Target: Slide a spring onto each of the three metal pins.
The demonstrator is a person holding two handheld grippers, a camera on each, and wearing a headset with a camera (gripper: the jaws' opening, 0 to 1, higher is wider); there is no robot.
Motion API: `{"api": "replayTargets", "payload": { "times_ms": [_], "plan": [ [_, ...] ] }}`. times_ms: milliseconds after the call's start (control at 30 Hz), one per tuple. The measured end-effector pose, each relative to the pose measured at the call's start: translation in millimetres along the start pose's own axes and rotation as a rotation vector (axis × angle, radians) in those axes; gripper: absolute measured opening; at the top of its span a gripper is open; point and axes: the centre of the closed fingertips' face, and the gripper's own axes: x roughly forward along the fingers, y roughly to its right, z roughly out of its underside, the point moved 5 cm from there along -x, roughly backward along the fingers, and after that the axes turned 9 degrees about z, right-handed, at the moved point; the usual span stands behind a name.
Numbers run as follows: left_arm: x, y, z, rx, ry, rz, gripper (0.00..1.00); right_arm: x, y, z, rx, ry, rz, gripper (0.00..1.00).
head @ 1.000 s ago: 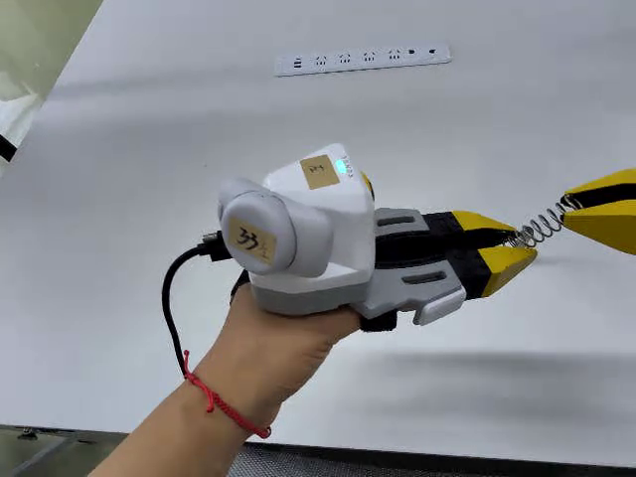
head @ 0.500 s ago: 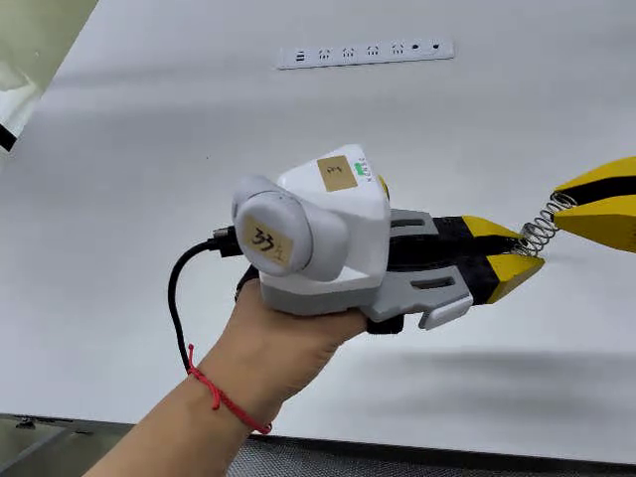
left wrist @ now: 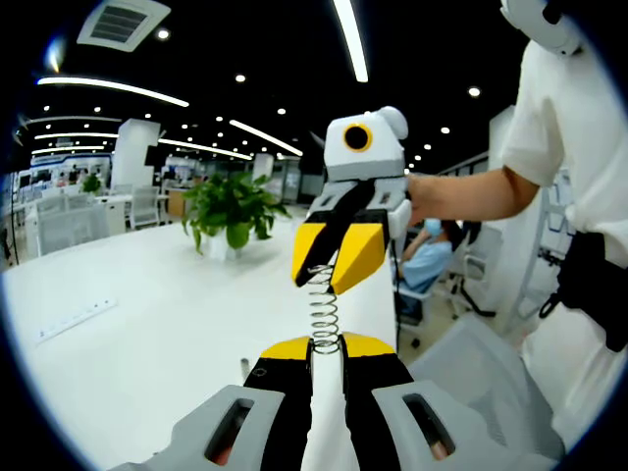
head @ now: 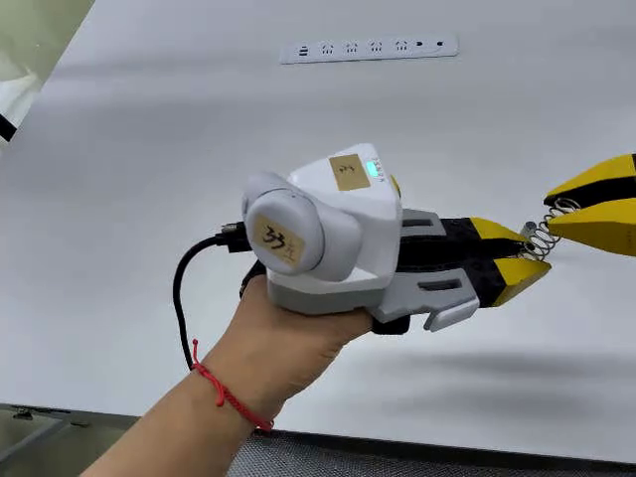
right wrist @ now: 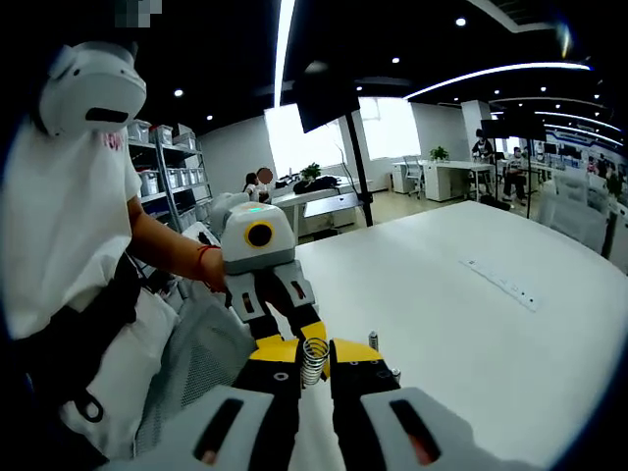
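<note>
One spring (head: pixel 542 231) spans the gap between our two grippers, held up off the white table (head: pixel 199 129). The left gripper (left wrist: pixel 325 345) has its jaws narrowed onto one end, and the right gripper (right wrist: pixel 314 351) pinches the other. A white power strip (head: pixel 370 48) lies well apart on the bare tabletop. Beyond it we see a potted plant (left wrist: pixel 228 208), desks and long ceiling lights in an open office.
</note>
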Motion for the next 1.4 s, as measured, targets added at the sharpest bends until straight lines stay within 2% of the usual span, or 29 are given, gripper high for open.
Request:
{"api": "replayTargets", "payload": {
  "times_ms": [233,400,467,500,567,700,733,767,833,933,1167,1400],
  "plan": [
    [-0.4,1.0,0.0,0.003,0.006,0.006,0.1,1.1,-2.2,-1.9,-0.034,-0.04,-0.018,0.13],
    [-0.9,1.3,-0.9,0.0,0.022,0.009,0.1,0.8,-4.9,-1.9,-0.078,-0.105,-0.055,0.18],
    [-1.2,1.3,-0.5,0.0,0.024,0.009,0.1,0.2,-4.1,-1.0,-0.128,-0.156,-0.065,0.22],
    [-1.2,1.5,0.3,0.002,0.022,0.011,0.1,-0.2,-3.7,-1.6,-0.172,-0.2,-0.08,0.22],
    [-1.0,2.1,1.2,0.003,0.02,0.016,0.1,-0.7,-4.1,-5.4,-0.228,-0.252,-0.112,0.23],
    [0.7,3.9,3.3,0.008,0.014,0.026,0.1,4.1,-7.4,-17.9,-0.362,-0.377,-0.199,0.24],
    [1.0,4.1,3.4,0.011,0.013,0.027,0.1,5.6,-7.6,-18.8,-0.395,-0.401,-0.212,0.24],
    [1.6,4.4,3.6,0.013,0.013,0.029,0.1,8.3,-9.1,-19.9,-0.444,-0.443,-0.243,0.24],
    [2.1,4.3,3.8,0.016,0.011,0.029,0.1,11.5,-12.7,-19.3,-0.496,-0.505,-0.297,0.24],
    [2.2,3.7,3.1,0.016,0.015,0.026,0.1,14.5,-13.8,-17.2,-0.568,-0.573,-0.349,0.23],
    [3.0,3.9,3.1,0.016,0.021,0.027,0.1,22.1,-14.9,-10.8,-0.66,-0.664,-0.406,0.21],
    [2.3,3.5,5.2,0.008,0.027,0.028,0.1,23.8,-15.5,-5.7,-0.69,-0.691,-0.429,0.17]
  ]
}}
